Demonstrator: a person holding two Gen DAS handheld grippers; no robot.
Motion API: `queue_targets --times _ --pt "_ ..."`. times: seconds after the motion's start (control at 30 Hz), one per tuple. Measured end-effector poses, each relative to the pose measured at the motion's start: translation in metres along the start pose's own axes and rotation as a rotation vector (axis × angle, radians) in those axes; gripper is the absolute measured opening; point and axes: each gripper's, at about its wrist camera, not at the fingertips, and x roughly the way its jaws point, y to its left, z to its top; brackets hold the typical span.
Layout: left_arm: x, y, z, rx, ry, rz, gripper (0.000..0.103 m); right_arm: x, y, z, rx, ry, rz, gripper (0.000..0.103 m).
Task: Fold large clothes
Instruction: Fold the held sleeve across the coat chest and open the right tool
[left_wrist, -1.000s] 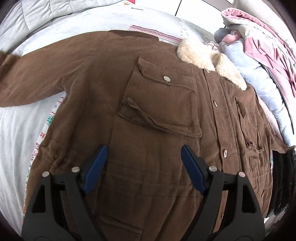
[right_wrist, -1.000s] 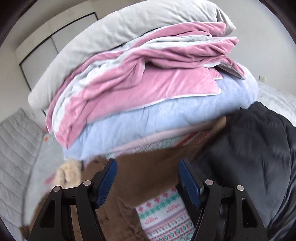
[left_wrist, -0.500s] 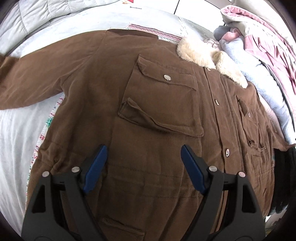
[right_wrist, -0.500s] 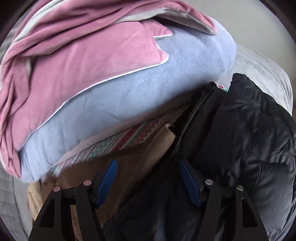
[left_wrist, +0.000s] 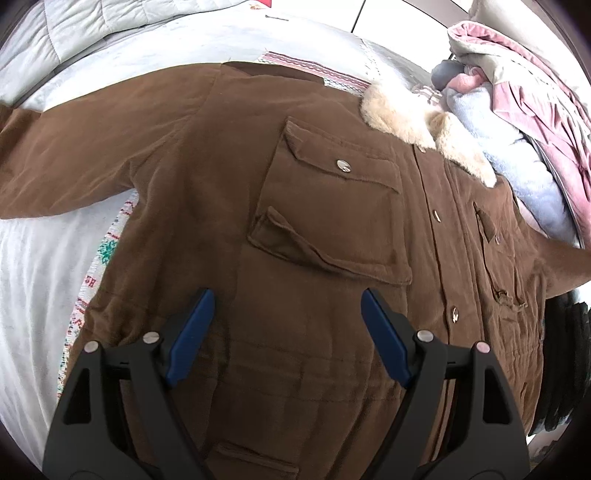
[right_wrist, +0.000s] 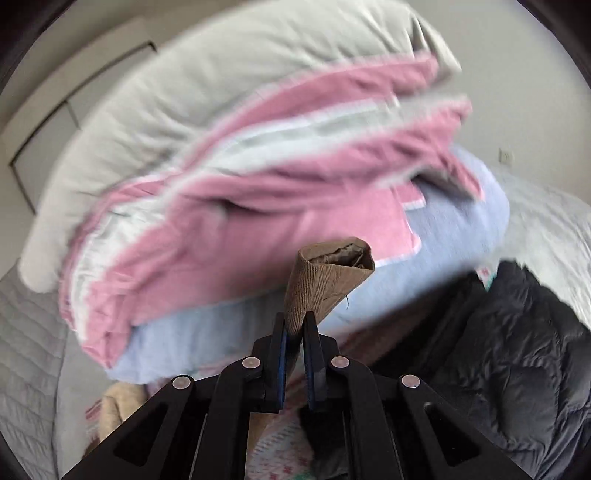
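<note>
A brown corduroy jacket (left_wrist: 229, 192) with a cream fleece collar (left_wrist: 417, 122) lies front up and buttoned on the bed, one sleeve (left_wrist: 62, 162) stretched out to the left. My left gripper (left_wrist: 286, 314) is open and empty, hovering over the jacket's lower front below the chest pocket (left_wrist: 332, 218). My right gripper (right_wrist: 294, 325) is shut on the cuff of the jacket's other sleeve (right_wrist: 325, 280) and holds it lifted, the cuff opening pointing up. That sleeve shows at the right edge of the left wrist view (left_wrist: 561, 269).
A tall pile of pink, pale blue and grey blankets (right_wrist: 258, 177) rises just behind the lifted sleeve, also at the right in the left wrist view (left_wrist: 517, 122). A black puffer jacket (right_wrist: 517, 350) lies to the right. A patterned cloth (left_wrist: 107, 254) lies under the jacket on the white bedding (left_wrist: 40, 280).
My right gripper has shut on the sleeve cuff and lifted it, swinging up toward the blanket pile. My left gripper stays open over the jacket, barely shifted.
</note>
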Motion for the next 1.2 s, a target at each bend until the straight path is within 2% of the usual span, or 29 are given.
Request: queue_targets --times 0.07,0.17,0.23,0.3,0.4,0.43,0.53,0.6,0.7,0.8,0.93,1.0,1.03,1.1,1.2 --pt "0.003 0.000 0.000 0.004 0.008 0.018 0.082 -0.005 0.012 -0.002 -0.040 -0.029 -0.032 0.007" --pt "0.004 -0.001 -0.001 0.022 0.016 0.033 0.082 0.013 0.008 -0.012 -0.040 0.016 -0.101 0.007" --pt "0.002 0.003 0.002 0.009 0.012 0.027 0.082 0.023 0.004 -0.022 0.015 0.030 -0.087 0.007" --pt "-0.004 0.009 0.006 -0.011 -0.005 0.022 0.082 0.014 0.011 -0.029 0.021 -0.004 -0.035 0.007" --pt "-0.014 0.019 0.013 -0.037 -0.043 0.018 0.082 -0.016 0.068 -0.040 -0.077 -0.121 0.061 0.007" --pt "-0.016 0.023 0.015 -0.046 -0.053 0.015 0.082 -0.032 0.100 -0.045 -0.137 -0.165 0.117 0.007" --pt "-0.019 0.034 0.021 -0.091 -0.063 -0.010 0.082 -0.070 0.184 -0.072 -0.299 -0.246 0.269 0.007" --pt "-0.020 0.038 0.022 -0.105 -0.060 -0.018 0.082 -0.081 0.232 -0.095 -0.401 -0.259 0.348 0.007" --pt "-0.022 0.041 0.022 -0.110 -0.063 -0.029 0.082 -0.071 0.303 -0.160 -0.554 -0.185 0.446 0.007" --pt "-0.026 0.043 0.024 -0.109 -0.087 -0.023 0.082 -0.027 0.354 -0.245 -0.695 -0.038 0.487 0.007" --pt "-0.028 0.052 0.027 -0.113 -0.100 0.025 0.082 0.055 0.385 -0.376 -0.857 0.238 0.441 0.008" --pt "-0.027 0.058 0.029 -0.139 -0.093 0.013 0.082 0.080 0.384 -0.416 -0.890 0.325 0.419 0.010" --pt "-0.027 0.060 0.029 -0.150 -0.092 0.005 0.082 0.087 0.383 -0.427 -0.895 0.345 0.403 0.011" --pt "-0.028 0.063 0.030 -0.161 -0.089 0.001 0.082 0.089 0.382 -0.439 -0.910 0.316 0.391 0.014" --pt "-0.028 0.062 0.030 -0.156 -0.091 0.009 0.082 0.091 0.384 -0.430 -0.870 0.357 0.421 0.019"
